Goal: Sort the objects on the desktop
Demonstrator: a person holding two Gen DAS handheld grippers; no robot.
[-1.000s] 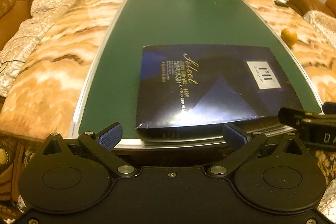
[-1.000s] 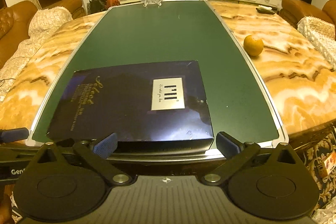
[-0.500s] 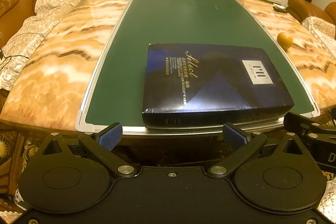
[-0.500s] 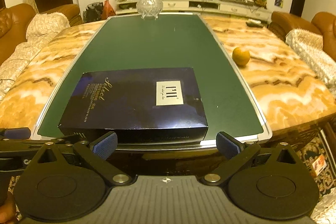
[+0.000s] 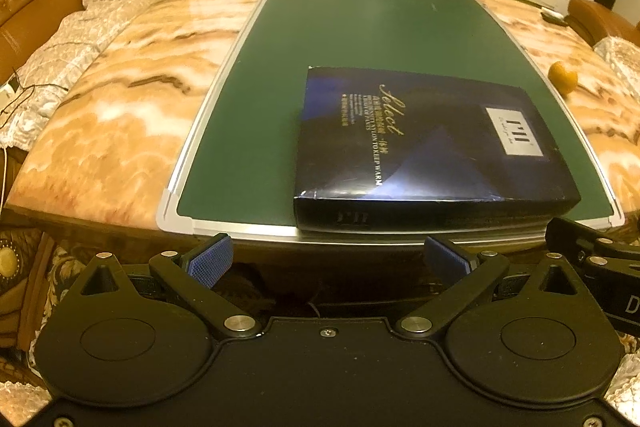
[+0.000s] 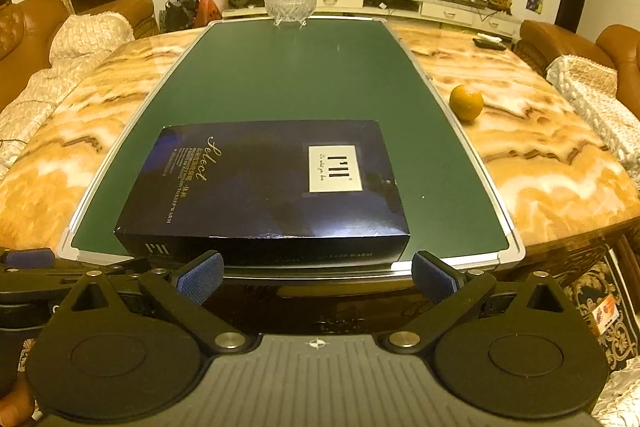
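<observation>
Both tongs farther from box

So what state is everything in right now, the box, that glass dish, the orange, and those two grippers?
Dark blue box: closed, lying flat at the near end of the green board.
Glass dish: lid on, upright at the board's far end.
Orange: on the marble table, off the board.
Left gripper: open, empty, short of the box.
Right gripper: open, empty, short of the box.
</observation>
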